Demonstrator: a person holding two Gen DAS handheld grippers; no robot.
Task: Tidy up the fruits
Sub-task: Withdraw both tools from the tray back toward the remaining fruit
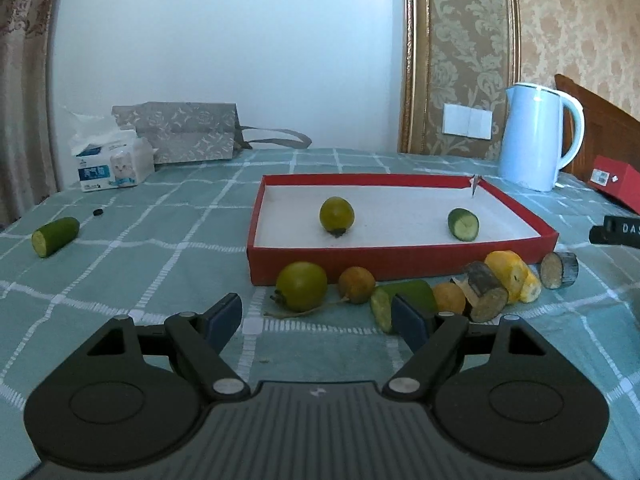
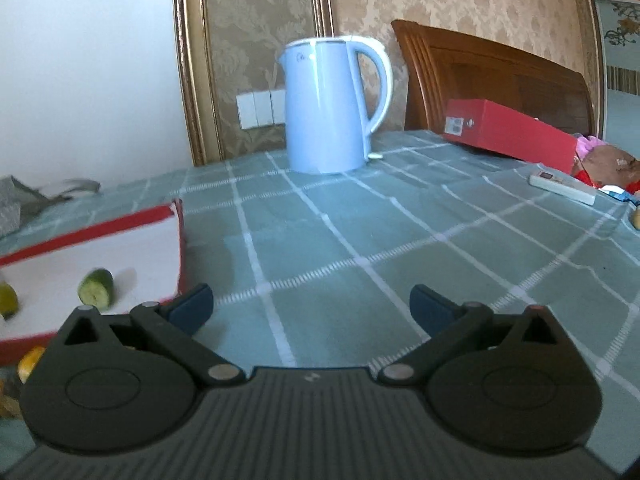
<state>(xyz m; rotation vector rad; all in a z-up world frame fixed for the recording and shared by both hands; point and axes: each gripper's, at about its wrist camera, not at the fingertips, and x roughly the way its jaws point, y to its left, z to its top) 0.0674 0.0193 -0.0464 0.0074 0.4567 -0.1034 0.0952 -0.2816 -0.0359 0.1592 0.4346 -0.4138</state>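
Note:
A red tray (image 1: 360, 268) with a white floor holds a green round fruit (image 1: 337, 214) and a cucumber piece (image 1: 464, 224). Along its front wall lie a second green fruit (image 1: 302, 286), a brown fruit (image 1: 357, 285), a cucumber piece (image 1: 404, 294), a small orange fruit (image 1: 449, 297), two dark-skinned cut pieces (image 1: 484, 292) and a yellow piece (image 1: 512, 276). My left gripper (image 1: 318, 320) stands open just short of this row, holding nothing. My right gripper (image 2: 312, 308) is wide open over bare cloth, right of the tray (image 2: 176, 248) and its cucumber piece (image 2: 96, 287).
Another cucumber piece (image 1: 56, 236) lies alone at far left. A blue kettle (image 2: 332, 108) stands behind the tray's right corner. A tissue pack (image 1: 116, 164) and a grey bag (image 1: 188, 132) sit at back left, a red box (image 2: 512, 132) and a remote (image 2: 562, 188) at right.

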